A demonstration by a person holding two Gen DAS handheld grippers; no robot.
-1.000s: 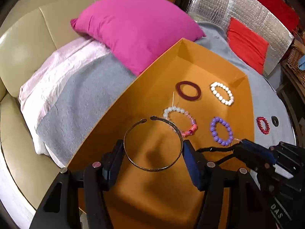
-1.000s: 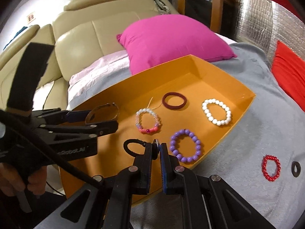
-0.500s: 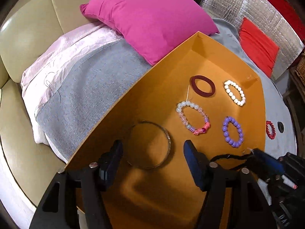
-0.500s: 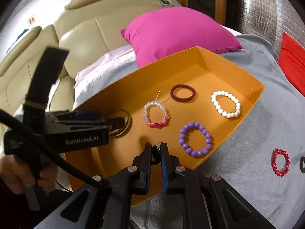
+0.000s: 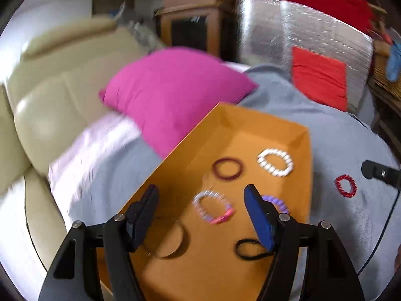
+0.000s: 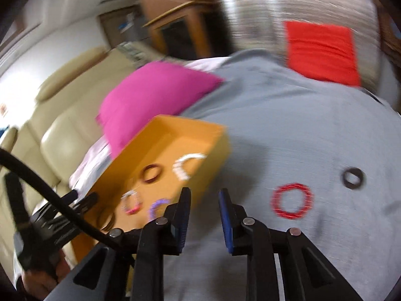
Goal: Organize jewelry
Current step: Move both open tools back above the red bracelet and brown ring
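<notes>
Left tongs [image 5: 201, 194] spread wide and empty above the near end of the orange tray [image 5: 307, 175]. Right tongs [image 6: 203, 193] parted to a moderate gap, holding nothing, over the grey blanket [image 6: 288, 125] just beyond the tray's right wall. Lying on the tray floor: a thin metal bangle [image 5: 173, 244] by the left finger; a black loop [image 5: 250, 249] beside the right finger; a pink-and-clear bead bracelet [image 5: 213, 207] between the fingers; a purple bead bracelet [image 5: 278, 203], partly hidden behind the right finger; farther back, a maroon ring [image 5: 227, 169] and a white bead bracelet [image 5: 275, 162]. Outside the tray, on the blanket: a red bead bracelet [image 6: 292, 200] near the right tongs and a small dark ring [image 6: 352, 178] just beyond it. A magenta pillow [image 5: 170, 95] lies behind the tray, against the cream sofa [image 5: 50, 105]. Both views are motion-blurred.
</notes>
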